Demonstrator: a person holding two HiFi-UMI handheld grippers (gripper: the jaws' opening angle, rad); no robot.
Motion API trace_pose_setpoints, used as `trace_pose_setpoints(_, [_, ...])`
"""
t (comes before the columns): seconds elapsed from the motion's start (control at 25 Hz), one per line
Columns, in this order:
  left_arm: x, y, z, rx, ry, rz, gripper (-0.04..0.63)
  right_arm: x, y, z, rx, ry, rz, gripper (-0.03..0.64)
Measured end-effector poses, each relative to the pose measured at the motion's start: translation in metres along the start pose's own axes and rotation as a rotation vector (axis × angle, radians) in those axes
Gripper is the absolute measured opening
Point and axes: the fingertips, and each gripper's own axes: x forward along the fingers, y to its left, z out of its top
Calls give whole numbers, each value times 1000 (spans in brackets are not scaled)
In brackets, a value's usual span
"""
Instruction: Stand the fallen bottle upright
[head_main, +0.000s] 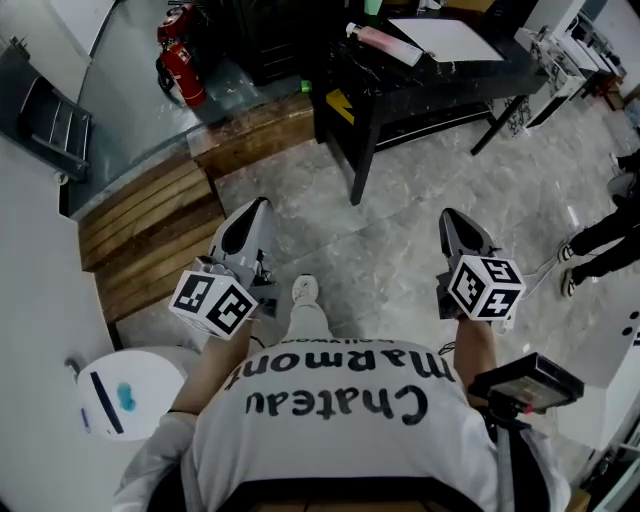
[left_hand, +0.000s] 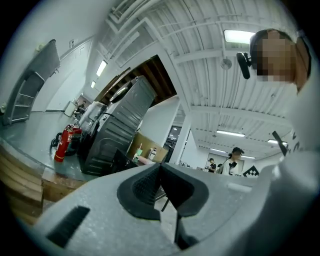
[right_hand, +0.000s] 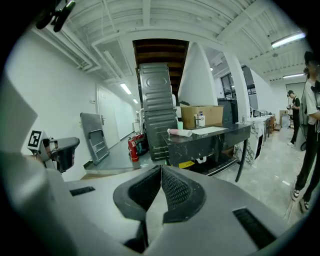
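Note:
A pink bottle (head_main: 385, 44) lies on its side on the black table (head_main: 440, 75) at the far end of the marble floor; in the right gripper view the pink bottle (right_hand: 180, 132) rests near the table's left end. Both grippers hang over the floor, well short of the table. My left gripper (head_main: 259, 206) is shut with nothing between its pads (left_hand: 150, 184). My right gripper (head_main: 449, 216) is shut and empty too, its jaws meeting at the tip (right_hand: 161, 167) and pointing toward the table.
White paper (head_main: 458, 38) lies on the table, with a cardboard box (right_hand: 201, 116) and a small upright bottle (right_hand: 200, 119) behind. Fire extinguishers (head_main: 181, 66) stand at the left beyond a wooden step (head_main: 150, 228). A person's legs (head_main: 603, 242) are at the right.

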Motion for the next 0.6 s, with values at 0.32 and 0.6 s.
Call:
trace_pose_setpoints(0.32, [87, 90, 51, -19, -7, -29, 14, 103, 4, 57, 27, -18, -41, 14])
trace_pose_setpoints(0.6, [134, 141, 98, -12, -30, -89, 14, 160, 32, 116, 34, -94, -42, 14])
